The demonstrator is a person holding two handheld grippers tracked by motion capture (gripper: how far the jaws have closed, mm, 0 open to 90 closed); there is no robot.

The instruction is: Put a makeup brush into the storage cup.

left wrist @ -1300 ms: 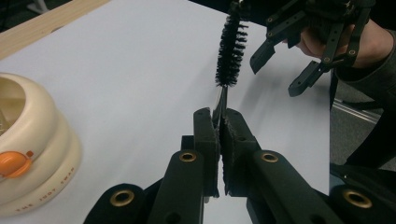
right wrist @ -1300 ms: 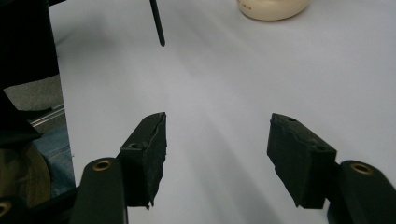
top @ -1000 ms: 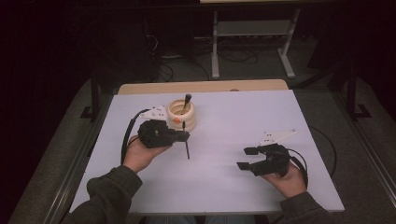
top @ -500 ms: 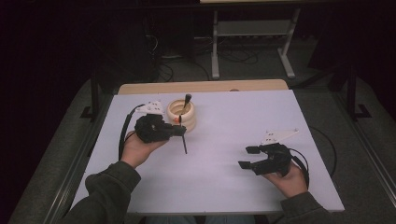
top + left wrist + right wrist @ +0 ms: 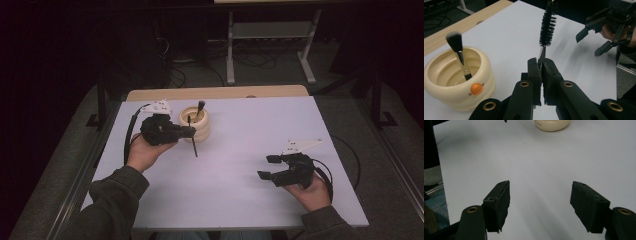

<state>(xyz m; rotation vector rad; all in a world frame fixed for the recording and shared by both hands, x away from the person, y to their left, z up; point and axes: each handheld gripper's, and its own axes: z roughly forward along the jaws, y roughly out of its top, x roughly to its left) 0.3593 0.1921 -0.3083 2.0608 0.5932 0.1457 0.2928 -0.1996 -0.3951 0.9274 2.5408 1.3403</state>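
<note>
I am holding a thin black spiral brush by its metal stem in the left gripper, jaws clenched tight on it, just beside the cream ribbed cup near the tabletop's far left corner, where a powder brush is already leaning inside. The right gripper is waiting near the right edge, jaws spread and grasping nothing. To seat it cleanly, I am judging that I should tip the brush upright over the rim and lower it clear of the brush already there.
</note>
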